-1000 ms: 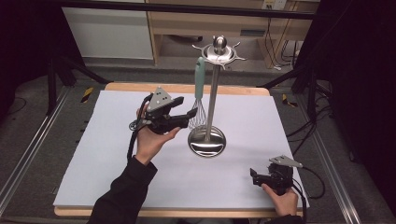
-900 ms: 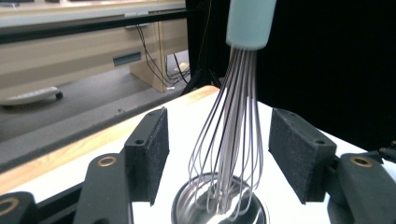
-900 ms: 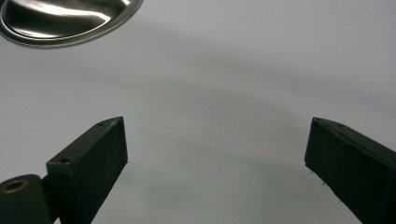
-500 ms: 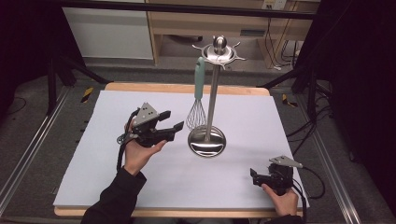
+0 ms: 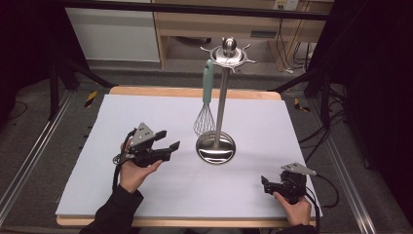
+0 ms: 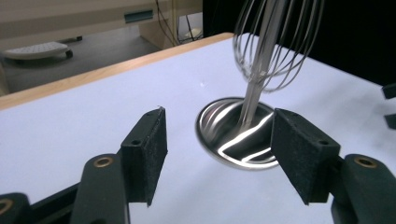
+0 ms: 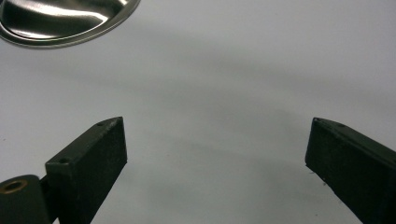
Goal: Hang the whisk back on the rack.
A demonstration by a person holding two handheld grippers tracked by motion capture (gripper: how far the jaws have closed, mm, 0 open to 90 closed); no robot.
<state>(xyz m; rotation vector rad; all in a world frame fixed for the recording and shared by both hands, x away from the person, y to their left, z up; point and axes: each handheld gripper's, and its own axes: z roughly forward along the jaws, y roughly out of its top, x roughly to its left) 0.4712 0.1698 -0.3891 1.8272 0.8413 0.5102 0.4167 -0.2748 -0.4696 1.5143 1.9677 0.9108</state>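
Both hand-held grippers agape: left [image 5: 168, 140]; right [image 5: 264, 183].

The high view looks forward and down from the person's side, taking in the whole white-topped table [image 5: 146, 195]. The left gripper view sits low near the table's left edge, facing the round, shiny steel stand base [image 6: 233, 135] close ahead. The right gripper view looks closely down at the tabletop, catching the same base [image 7: 60, 21] at its top-left corner.
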